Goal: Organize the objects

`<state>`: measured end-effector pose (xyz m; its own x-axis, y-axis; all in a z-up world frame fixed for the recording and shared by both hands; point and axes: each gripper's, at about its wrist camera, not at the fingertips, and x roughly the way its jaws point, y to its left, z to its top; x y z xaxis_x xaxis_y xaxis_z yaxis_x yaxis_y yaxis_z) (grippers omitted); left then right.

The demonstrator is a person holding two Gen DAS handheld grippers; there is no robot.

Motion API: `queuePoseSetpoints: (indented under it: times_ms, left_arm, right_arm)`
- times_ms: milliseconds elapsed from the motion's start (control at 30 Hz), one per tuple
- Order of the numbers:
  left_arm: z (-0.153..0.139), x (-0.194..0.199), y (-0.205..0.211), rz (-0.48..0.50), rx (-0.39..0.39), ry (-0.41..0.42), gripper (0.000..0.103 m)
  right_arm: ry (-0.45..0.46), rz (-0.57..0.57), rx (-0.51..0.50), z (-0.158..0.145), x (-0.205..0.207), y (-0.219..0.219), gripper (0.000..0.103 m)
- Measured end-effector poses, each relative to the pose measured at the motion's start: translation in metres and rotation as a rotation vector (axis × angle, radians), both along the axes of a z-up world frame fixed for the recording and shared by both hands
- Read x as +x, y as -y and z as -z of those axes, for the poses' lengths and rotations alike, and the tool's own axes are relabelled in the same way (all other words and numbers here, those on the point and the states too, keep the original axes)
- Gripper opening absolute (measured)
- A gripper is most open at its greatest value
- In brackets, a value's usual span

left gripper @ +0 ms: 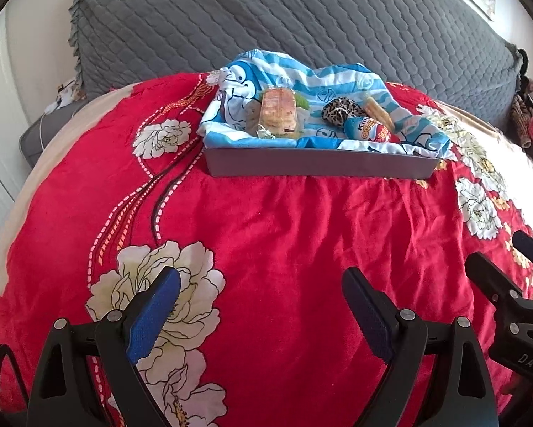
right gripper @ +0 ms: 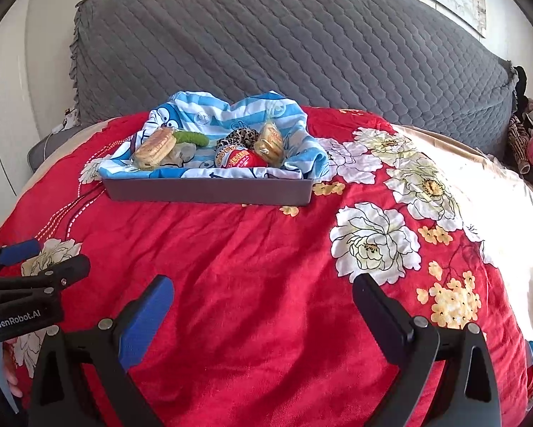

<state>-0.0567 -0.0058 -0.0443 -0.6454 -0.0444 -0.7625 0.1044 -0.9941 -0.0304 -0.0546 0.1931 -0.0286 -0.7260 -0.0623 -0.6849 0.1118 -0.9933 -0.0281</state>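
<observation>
A: Grippers first. What are they doing?

B: Left gripper [left gripper: 261,291] stands with its jaws spread wide and nothing between them, only the red flowered blanket [left gripper: 284,231] below. Right gripper [right gripper: 263,299] is the same: fingers apart, empty, above the same blanket.

A: Are the two close together?

B: Side by side. Each shows at the edge of the other's view.

A: And the things to organize?

B: Farther up the bed, well apart from both grippers, a grey tray [right gripper: 209,190] sits on the blanket, lined with a blue-and-white striped cartoon cloth [right gripper: 231,110]. Inside lie a wrapped sandwich biscuit [right gripper: 156,147], a green piece [right gripper: 191,137] just behind it, a leopard-print scrunchie [right gripper: 238,137], a red egg-shaped packet [right gripper: 239,158] and a second wrapped biscuit [right gripper: 272,142].

A: Behind that?

B: A grey quilted headboard cover [right gripper: 284,42].
</observation>
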Motion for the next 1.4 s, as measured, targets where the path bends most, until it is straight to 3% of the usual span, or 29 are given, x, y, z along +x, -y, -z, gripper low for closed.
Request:
queuePoseSetpoints:
  times_ms: [1000, 1400]
  left_arm:
    - [0.021, -0.007, -0.001, 0.003, -0.034, 0.004, 0.093]
    - [0.027, -0.006, 0.003, -0.012, -0.01, 0.002, 0.093]
  right_arm:
    - [0.031, -0.018, 0.042, 0.017, -0.002, 0.011, 0.101]
    - [0.047, -0.007, 0.052, 0.026, -0.005, 0.009, 0.101]
